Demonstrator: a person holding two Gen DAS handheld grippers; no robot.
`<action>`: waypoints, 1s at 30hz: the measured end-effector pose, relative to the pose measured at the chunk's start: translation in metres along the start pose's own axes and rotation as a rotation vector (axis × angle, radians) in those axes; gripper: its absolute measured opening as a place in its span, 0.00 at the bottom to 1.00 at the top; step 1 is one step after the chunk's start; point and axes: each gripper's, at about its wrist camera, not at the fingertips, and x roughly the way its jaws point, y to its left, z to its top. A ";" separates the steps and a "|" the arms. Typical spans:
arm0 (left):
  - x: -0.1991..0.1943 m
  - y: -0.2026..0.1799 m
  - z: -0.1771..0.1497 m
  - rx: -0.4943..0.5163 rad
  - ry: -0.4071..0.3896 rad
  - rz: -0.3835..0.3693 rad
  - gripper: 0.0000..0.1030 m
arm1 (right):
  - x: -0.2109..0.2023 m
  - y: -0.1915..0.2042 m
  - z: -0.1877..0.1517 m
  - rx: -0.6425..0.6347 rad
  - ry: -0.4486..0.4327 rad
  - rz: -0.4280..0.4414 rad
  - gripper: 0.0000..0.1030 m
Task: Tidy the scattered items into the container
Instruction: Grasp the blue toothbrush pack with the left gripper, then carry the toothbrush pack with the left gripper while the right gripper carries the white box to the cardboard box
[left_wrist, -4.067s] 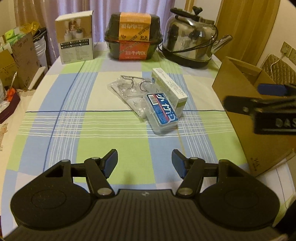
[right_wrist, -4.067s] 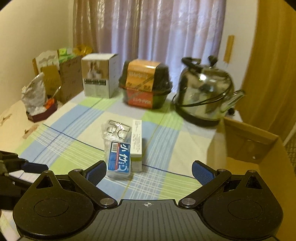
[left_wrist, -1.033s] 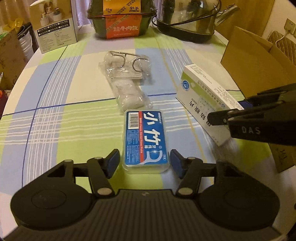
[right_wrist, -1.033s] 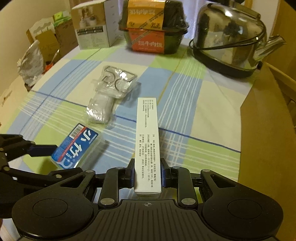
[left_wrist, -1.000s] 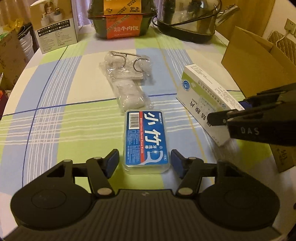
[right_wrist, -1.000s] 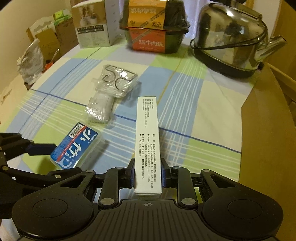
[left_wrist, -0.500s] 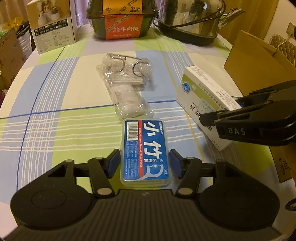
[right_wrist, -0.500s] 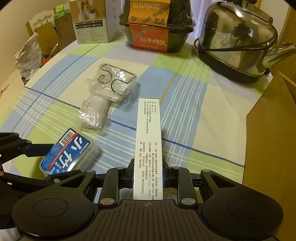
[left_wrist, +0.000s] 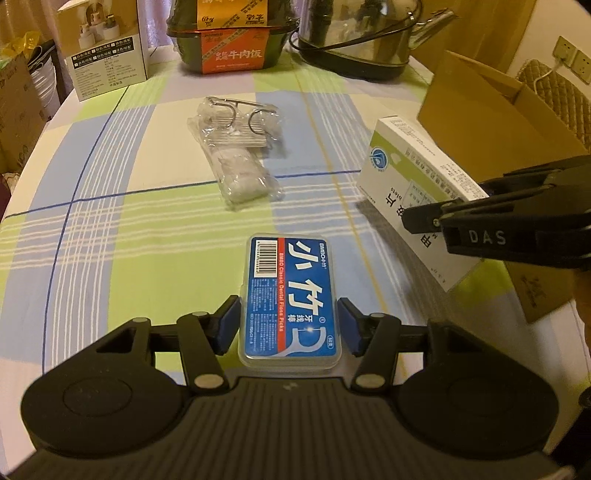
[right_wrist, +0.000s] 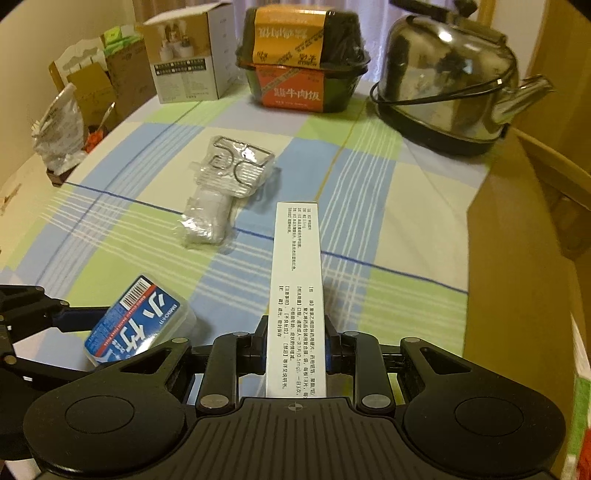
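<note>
- The right tool (right_wrist: 295, 345) clamps the long white box (right_wrist: 297, 295) by one end only, so it could tip down or swing.
- The left tool (left_wrist: 288, 326) pinches the blue floss case (left_wrist: 290, 299); slick plastic may slide out.
- The bagged hooks (left_wrist: 236, 155) lie on the desk (left_wrist: 129, 240); the cardboard container (left_wrist: 487, 110) stands right.

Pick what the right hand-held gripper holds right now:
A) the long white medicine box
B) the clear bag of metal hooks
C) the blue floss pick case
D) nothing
A: the right hand-held gripper is shut on the white medicine box, which sticks out forward between its fingers.
</note>
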 end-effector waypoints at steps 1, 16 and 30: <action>-0.005 -0.002 -0.002 0.001 -0.003 0.000 0.49 | -0.007 0.001 -0.003 0.008 -0.005 0.000 0.27; -0.094 -0.046 -0.013 0.040 -0.083 -0.023 0.49 | -0.123 0.003 -0.042 0.077 -0.103 -0.050 0.27; -0.139 -0.123 -0.004 0.134 -0.178 -0.093 0.49 | -0.217 -0.040 -0.068 0.154 -0.228 -0.144 0.27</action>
